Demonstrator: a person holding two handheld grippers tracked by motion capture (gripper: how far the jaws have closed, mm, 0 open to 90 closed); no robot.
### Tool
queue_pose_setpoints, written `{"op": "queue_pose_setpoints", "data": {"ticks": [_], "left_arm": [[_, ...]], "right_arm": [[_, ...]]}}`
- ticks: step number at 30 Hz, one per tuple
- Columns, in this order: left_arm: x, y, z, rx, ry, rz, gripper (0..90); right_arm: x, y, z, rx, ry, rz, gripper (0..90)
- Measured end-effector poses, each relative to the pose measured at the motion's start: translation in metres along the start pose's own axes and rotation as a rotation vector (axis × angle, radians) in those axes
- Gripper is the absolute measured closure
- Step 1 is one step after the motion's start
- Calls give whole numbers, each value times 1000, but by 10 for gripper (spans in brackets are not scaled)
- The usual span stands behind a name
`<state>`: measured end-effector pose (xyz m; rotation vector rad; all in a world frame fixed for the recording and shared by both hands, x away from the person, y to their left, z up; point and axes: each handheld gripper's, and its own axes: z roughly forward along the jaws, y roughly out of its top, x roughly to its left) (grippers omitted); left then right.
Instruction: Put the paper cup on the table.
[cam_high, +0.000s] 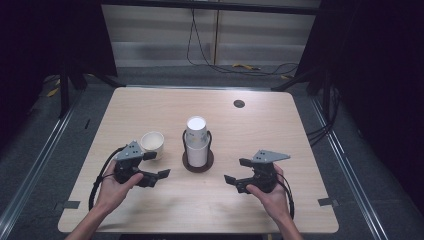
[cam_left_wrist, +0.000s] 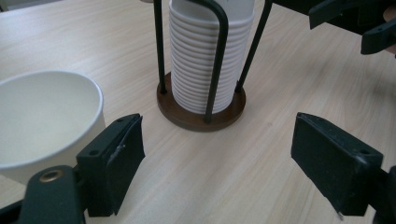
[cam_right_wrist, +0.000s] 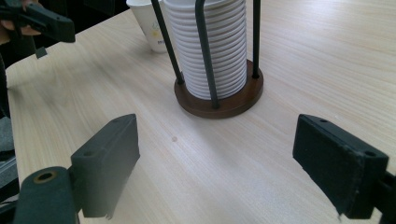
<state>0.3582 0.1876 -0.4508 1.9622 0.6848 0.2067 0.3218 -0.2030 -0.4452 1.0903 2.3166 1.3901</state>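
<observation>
Right now, from above, the left gripper (cam_high: 156, 165) and the right gripper (cam_high: 238, 171) sit low on the table (cam_high: 280, 130), jaws spread and holding nothing, flanking the cup stack (cam_high: 197, 141) in its wire holder (cam_high: 198, 162), probably so either can reach it. A loose paper cup (cam_high: 152, 144) stands just left of the holder. Along the left gripper view, that cup (cam_left_wrist: 46, 121) sits just beside one pad, seemingly the likelier pick. Along the right gripper view, the stack (cam_right_wrist: 210, 46) stands centred ahead, untouched.
</observation>
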Motion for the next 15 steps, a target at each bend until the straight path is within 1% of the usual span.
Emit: {"op": "queue_pose_setpoints", "data": {"ticks": [2, 4, 5, 7, 8, 9, 10, 12, 14, 15], "left_arm": [[0, -4, 1, 6, -3, -2, 171], [0, -8, 2, 15, 5, -5, 171], [-1, -10, 3, 7, 3, -16, 171], [-1, -13, 4, 15, 5, -21, 171], [-1, -14, 5, 22, 7, -14, 171], [-2, -15, 6, 19, -1, -25, 171], [-2, -16, 6, 19, 1, -23, 171], [-2, -17, 7, 34, -1, -25, 171], [-4, -19, 7, 23, -2, -39, 171], [-4, -22, 6, 29, -5, -40, 171]], "right_arm": [[0, 0, 0, 0, -1, 0, 142], [0, -1, 0, 2, -1, 2, 142], [1, -1, 1, 4, -2, 0, 142], [1, -1, 1, 6, -2, 0, 142], [1, -2, 1, 8, -2, 2, 142], [0, -2, 2, 12, -3, -1, 142], [0, -2, 2, 10, -5, -4, 142], [0, -3, 3, 12, -9, 0, 141], [0, -3, 3, 11, -15, 1, 141], [0, -3, 3, 11, -17, 1, 141]]}}
